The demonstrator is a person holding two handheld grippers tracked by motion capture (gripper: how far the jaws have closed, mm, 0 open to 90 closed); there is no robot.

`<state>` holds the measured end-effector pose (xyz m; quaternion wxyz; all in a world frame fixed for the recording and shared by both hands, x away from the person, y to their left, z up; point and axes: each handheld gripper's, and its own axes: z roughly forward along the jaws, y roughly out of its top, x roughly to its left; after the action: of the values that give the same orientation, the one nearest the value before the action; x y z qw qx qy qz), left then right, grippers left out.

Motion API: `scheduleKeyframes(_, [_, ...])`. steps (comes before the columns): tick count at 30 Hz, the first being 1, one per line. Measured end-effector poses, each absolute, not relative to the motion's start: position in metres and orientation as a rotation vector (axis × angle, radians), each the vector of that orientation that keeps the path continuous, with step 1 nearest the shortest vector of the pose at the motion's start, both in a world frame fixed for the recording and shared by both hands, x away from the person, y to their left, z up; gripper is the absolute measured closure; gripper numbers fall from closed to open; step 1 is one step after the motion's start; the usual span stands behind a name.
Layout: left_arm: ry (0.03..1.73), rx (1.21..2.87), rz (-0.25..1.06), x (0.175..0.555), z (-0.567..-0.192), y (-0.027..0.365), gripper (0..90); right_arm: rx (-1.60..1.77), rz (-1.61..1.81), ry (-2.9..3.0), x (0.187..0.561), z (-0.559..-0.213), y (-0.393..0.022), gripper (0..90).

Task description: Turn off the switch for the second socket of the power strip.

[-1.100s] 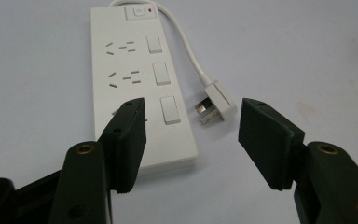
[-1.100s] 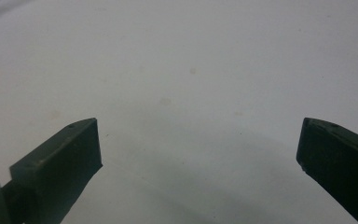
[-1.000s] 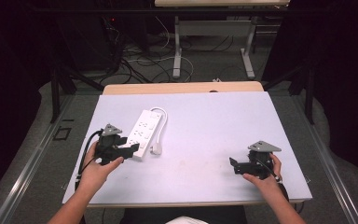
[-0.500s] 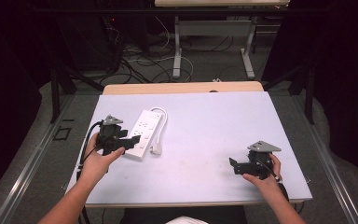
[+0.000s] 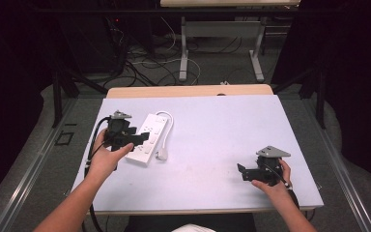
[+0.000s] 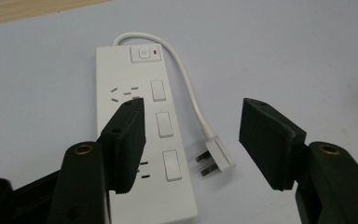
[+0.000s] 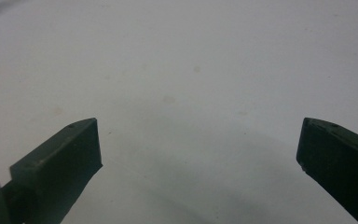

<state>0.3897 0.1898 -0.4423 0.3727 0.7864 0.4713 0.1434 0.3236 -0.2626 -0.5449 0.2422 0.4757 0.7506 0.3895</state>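
Observation:
A white power strip lies on the left part of the pale table, its short cord looping to a flat white plug beside it. My left gripper hovers just over the strip from its left side, jaws open and holding nothing. In the left gripper view the power strip runs under the left jaw, with the plug and cord lying between the jaws; my left gripper touches none of them. My right gripper rests near the front right edge, open; in its own view the right gripper has bare table between its jaws.
A wooden strip borders the table's far edge. Beyond it are floor cables and the legs of another table. A black cable trails from the left gripper along the table's left edge.
My left hand has moved away from the person along the power strip and risen a little, jaws still open. The right hand has stayed put.

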Motion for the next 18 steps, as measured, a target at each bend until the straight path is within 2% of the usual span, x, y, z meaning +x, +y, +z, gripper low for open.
scheduleKeyframes(18, [1.239, 1.978, 0.372, 0.412, -0.432, 0.183, 44.1, 1.303, 1.068, 2.055, 0.324, -0.545, -0.263, 0.0])
